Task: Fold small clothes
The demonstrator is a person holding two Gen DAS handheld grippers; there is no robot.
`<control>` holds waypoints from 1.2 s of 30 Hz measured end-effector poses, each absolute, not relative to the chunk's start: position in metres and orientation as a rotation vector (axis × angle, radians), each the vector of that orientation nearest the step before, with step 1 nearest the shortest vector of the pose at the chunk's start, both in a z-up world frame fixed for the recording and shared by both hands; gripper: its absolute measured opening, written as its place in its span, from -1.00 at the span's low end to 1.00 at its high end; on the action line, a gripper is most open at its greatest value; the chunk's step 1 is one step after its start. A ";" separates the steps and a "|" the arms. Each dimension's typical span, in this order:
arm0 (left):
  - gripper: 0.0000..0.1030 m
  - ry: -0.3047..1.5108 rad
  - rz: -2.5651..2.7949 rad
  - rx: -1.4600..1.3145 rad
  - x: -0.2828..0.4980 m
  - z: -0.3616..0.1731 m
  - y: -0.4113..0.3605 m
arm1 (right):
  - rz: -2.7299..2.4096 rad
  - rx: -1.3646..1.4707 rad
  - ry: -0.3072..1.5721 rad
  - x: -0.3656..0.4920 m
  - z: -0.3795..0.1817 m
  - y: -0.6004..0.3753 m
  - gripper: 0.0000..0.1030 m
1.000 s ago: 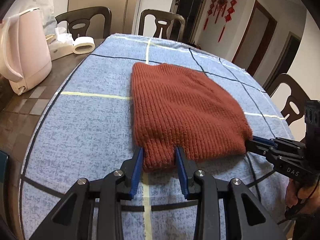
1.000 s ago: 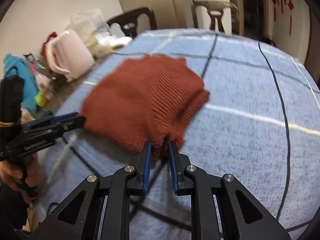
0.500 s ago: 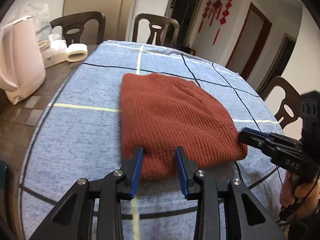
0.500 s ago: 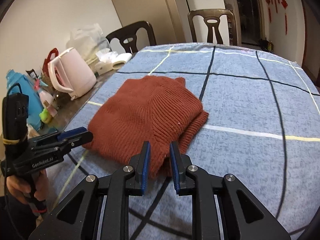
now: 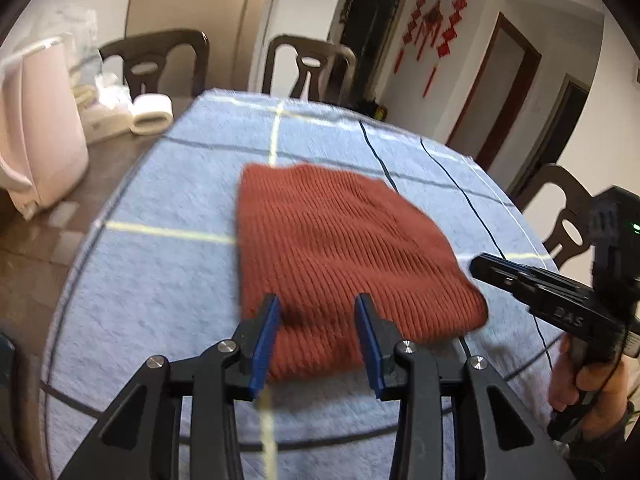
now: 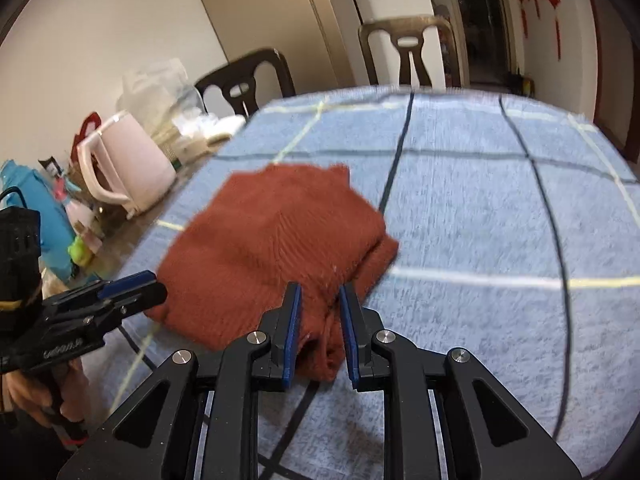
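A rust-red knitted sweater [image 5: 340, 248] [image 6: 272, 240] lies folded flat on the blue checked tablecloth [image 5: 160, 280]. My left gripper [image 5: 317, 300] hovers over its near edge. Its jaws are opening; the knit shows between the blue pads, which do not press on it. In the right wrist view the left gripper [image 6: 154, 286] ends at the sweater's near left corner. My right gripper [image 6: 319, 289] hangs over the near right corner, its jaws a narrow gap apart with cloth seen below, not pinched. From the left wrist view the right gripper [image 5: 478, 268] sits just off the sweater's right edge.
A pink kettle [image 5: 40, 132] [image 6: 128, 164] and a white tape roll [image 5: 152, 114] stand on the bare wooden table at the left, beside the cloth. Dark chairs [image 5: 308, 68] ring the far and right sides. A hand [image 5: 588, 384] grips the right tool.
Both grippers have let go of the sweater's near edge and drawn back a little. The pinched edge has dropped and the sweater lies flat. The left jaws stand slightly wider.
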State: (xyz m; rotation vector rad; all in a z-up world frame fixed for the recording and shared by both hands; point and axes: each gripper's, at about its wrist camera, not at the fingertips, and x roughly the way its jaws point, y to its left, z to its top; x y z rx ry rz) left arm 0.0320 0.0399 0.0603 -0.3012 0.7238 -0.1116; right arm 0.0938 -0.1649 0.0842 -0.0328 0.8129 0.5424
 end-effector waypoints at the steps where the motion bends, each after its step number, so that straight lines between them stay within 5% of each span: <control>1: -0.22 0.726 -0.102 -0.302 0.037 0.060 0.042 | 0.547 -0.034 0.798 0.094 0.088 -0.163 -0.61; 25: -0.15 0.798 -0.036 -0.222 0.104 0.040 0.050 | 0.521 0.016 0.887 0.159 0.058 -0.143 -0.60; 36: -0.13 0.763 -0.056 -0.220 0.058 0.051 0.050 | 0.618 -0.014 0.848 0.110 0.085 -0.147 -0.55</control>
